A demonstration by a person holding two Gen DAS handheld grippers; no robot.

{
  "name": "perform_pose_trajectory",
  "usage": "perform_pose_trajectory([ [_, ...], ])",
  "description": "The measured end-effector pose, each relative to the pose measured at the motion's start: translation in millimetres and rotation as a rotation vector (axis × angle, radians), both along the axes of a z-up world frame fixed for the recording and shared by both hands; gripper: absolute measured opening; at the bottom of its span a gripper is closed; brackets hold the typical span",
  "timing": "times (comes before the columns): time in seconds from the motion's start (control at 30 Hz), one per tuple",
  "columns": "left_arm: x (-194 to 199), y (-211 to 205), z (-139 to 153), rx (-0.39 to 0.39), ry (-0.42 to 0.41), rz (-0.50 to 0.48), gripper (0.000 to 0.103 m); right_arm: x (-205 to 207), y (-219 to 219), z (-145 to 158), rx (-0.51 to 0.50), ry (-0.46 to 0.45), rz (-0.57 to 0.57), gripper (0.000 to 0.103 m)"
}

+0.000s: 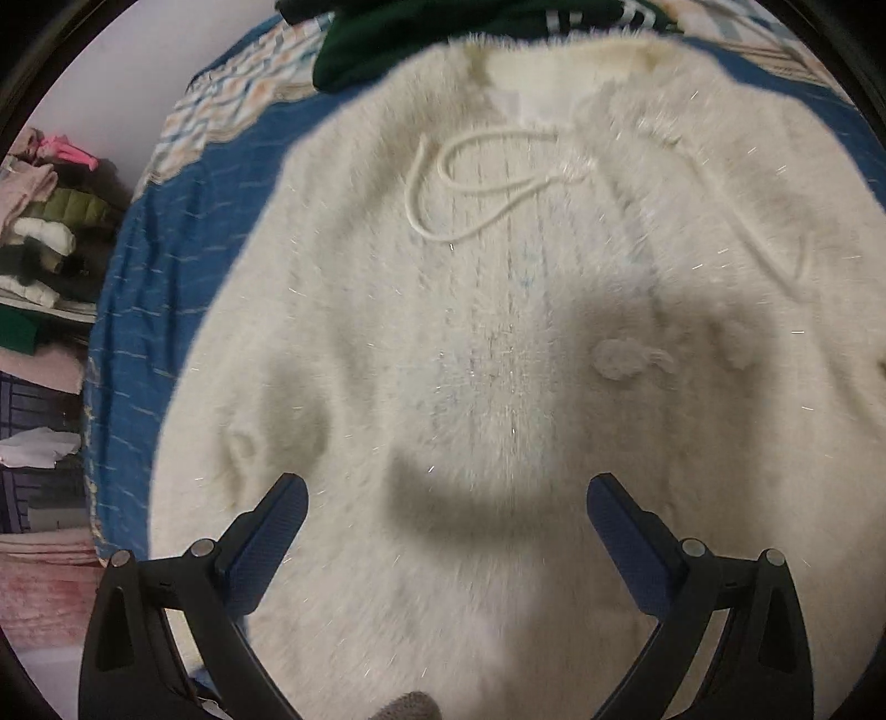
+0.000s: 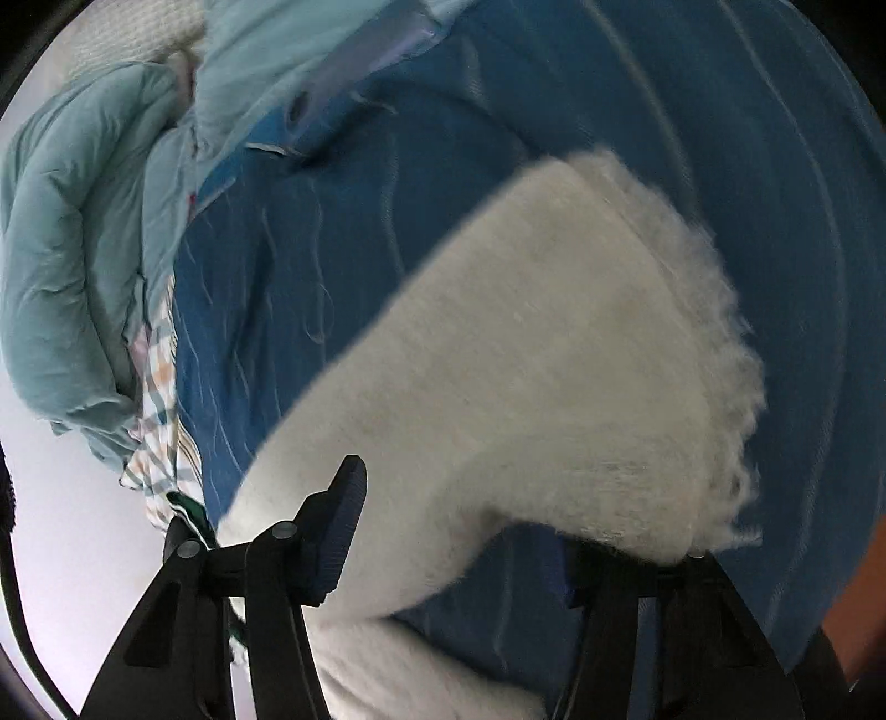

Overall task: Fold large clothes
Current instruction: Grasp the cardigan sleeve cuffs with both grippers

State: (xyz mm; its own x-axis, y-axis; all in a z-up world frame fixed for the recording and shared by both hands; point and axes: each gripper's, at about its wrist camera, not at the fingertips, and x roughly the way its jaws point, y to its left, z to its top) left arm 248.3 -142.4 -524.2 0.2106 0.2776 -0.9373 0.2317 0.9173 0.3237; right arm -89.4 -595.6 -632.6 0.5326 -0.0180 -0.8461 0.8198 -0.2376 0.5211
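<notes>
Sweater [image 1: 498,360] lies flat, no readable label.

Blue bedspread [image 1: 183,266]: lies below and ahead of both tools, with thin pale stripes. Dark green garment [image 1: 421,39]: far ahead of the left tool. Shelf of piled clothes [image 1: 50,232]: far left of the left tool. Pale teal duvet [image 2: 72,266]: bunched ahead-left of the right tool.
</notes>
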Motion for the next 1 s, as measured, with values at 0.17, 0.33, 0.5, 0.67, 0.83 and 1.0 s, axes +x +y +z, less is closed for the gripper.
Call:
perform_pose_trajectory([
  [0.17,6.7,-2.4,-34.0,-0.049,0.022,0.018,0.103,10.7,3.4,-35.6,-0.020,0.004,-0.009,0.066],
  [0.33,3.3,-0.7,-35.6,-0.137,0.006,0.057,0.103,21.0,6.6,-25.5,-0.041,0.058,-0.088,0.024],
  [0.5,9.3,-0.5,-34.4,-0.162,0.044,0.062,0.103,37.4,7.0,1.9,-0.087,0.156,-0.018,0.009],
  [0.67,18.7,8.0,-14.8,-0.190,0.060,0.090,0.103,71.2,16.7,75.3,-0.284,0.185,0.080,0.007],
  [0.83,22.9,30.0,28.9,-0.182,-0.023,0.129,0.103,138.2,36.0,168.6,-0.484,0.074,0.211,0.007],
  [1.0,24.2,75.4,59.6,-0.164,-0.077,0.236,0.103,255.3,85.5,230.0,-0.607,-0.088,0.461,0.007],
])
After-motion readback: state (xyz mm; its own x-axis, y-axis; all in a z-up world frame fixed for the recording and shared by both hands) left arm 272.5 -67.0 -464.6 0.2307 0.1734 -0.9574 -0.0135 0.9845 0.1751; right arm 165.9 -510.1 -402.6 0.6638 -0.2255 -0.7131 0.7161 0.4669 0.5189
